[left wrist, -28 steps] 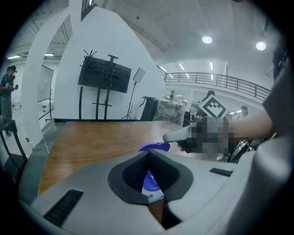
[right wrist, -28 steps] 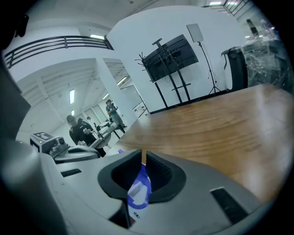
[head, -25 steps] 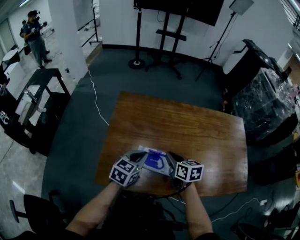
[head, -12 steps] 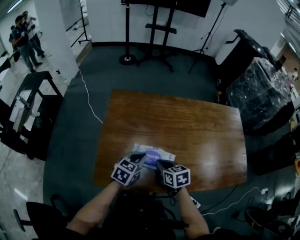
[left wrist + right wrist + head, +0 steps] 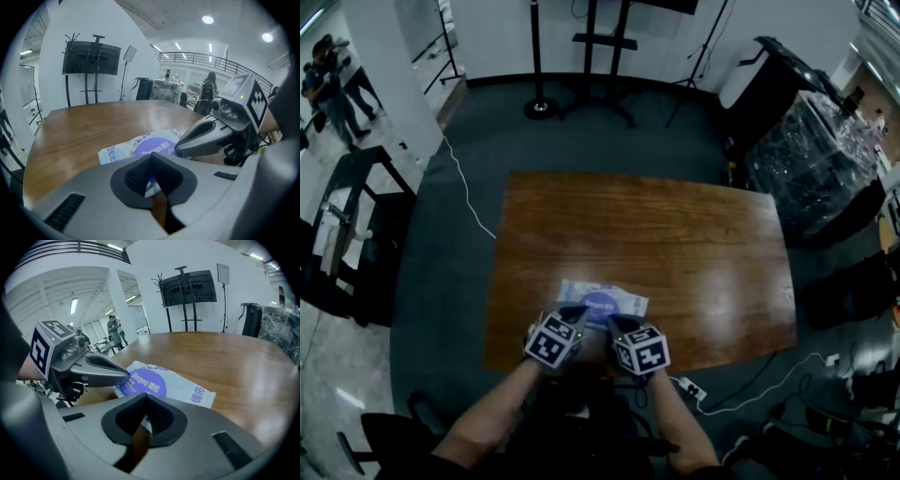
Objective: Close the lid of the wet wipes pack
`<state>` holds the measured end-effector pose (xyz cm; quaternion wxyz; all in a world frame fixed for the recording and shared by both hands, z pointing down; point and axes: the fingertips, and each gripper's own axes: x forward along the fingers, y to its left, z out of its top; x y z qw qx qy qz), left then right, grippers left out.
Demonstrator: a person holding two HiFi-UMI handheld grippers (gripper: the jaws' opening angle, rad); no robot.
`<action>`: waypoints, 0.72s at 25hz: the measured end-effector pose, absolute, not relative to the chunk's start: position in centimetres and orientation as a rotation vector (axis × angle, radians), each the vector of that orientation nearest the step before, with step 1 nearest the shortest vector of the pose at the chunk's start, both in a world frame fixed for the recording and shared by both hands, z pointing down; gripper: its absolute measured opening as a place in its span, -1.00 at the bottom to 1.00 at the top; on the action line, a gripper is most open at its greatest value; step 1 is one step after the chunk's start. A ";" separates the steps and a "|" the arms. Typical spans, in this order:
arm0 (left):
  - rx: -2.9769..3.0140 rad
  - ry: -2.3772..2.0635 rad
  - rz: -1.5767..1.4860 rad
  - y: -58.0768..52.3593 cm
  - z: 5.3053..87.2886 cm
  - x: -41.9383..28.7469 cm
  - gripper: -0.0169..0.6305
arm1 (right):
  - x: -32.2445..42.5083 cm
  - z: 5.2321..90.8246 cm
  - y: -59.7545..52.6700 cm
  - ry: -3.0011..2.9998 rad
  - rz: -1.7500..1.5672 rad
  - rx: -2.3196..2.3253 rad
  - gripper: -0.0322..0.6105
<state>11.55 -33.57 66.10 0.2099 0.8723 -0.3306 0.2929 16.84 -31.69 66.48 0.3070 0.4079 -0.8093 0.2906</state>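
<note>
The white wet wipes pack (image 5: 602,302) lies flat near the front edge of the wooden table (image 5: 675,244). Its round purple lid (image 5: 143,382) lies flat on the pack's top. My left gripper (image 5: 581,314) and right gripper (image 5: 611,323) sit side by side at the pack's near edge, both shut with nothing between the jaws. In the right gripper view, the left gripper's tip (image 5: 124,375) rests at the lid's edge. In the left gripper view, the right gripper's tip (image 5: 180,147) hangs over the lid (image 5: 157,146). The pack's near edge is hidden behind my jaws.
Beyond the pack there is only bare tabletop. A TV stand (image 5: 605,42) stands past the far edge, and plastic-wrapped equipment (image 5: 816,159) is at the right. A black cart (image 5: 347,225) is at the left. Cables and a power strip (image 5: 689,387) lie on the floor.
My right gripper has moved left and now sits close beside the left one over the pack's near edge. The head view has shifted, so the table sits higher in frame.
</note>
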 end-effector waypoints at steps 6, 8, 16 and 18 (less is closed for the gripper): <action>2.431 -0.901 0.832 -33.6 66.6 11.8 -0.95 | 17.0 66.6 -31.8 -2.132 0.789 1.102 -0.87; 2.435 -0.903 0.816 -33.6 66.6 11.6 -0.95 | 16.9 66.7 -31.8 -2.133 0.801 1.108 -0.87; 2.501 -0.808 0.715 -32.5 63.9 11.0 -0.95 | 17.4 63.3 -30.9 -2.203 0.734 1.267 -0.87; 2.529 -0.795 0.669 -32.1 62.5 10.8 -0.95 | 17.5 61.5 -30.4 -2.238 0.724 1.337 -0.87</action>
